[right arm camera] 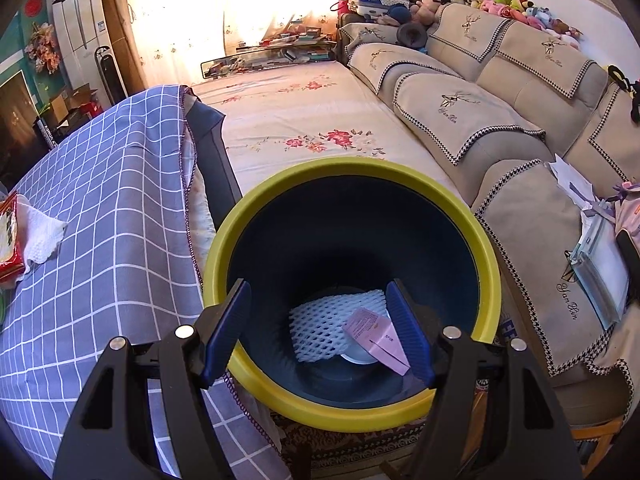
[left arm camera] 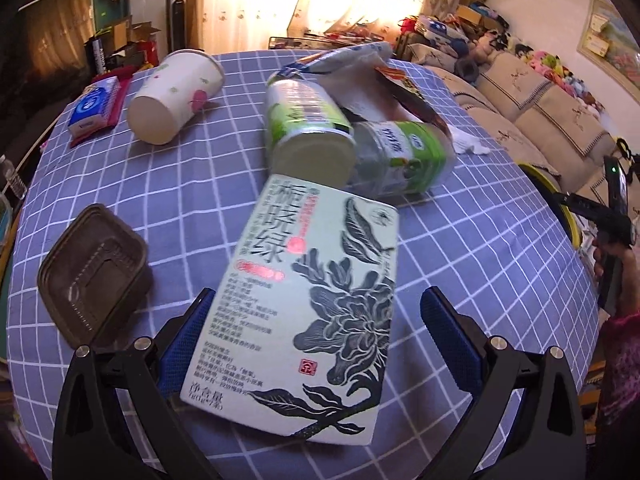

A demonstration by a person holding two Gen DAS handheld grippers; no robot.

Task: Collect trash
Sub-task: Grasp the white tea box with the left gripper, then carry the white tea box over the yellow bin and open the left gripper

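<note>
A pale green tea box [left arm camera: 308,304] with black flower print lies between the fingers of my left gripper [left arm camera: 316,320], which is open around it; the right finger stands clear of the box. Beyond it lie two green-labelled bottles [left arm camera: 308,128], a paper cup [left arm camera: 176,96], a brown plastic tray [left arm camera: 94,272] and a tissue pack [left arm camera: 94,106]. My right gripper [right arm camera: 320,320] is open and empty over the yellow-rimmed bin [right arm camera: 248,216], which holds white foam netting [right arm camera: 332,324] and a pink paper [right arm camera: 376,336].
The table wears a blue checked cloth [left arm camera: 480,248]. A white napkin [right arm camera: 40,236] and red packet [right arm camera: 8,236] lie on it. A beige sofa [right arm camera: 520,120] and floral-covered bed [right arm camera: 300,120] stand beyond the bin.
</note>
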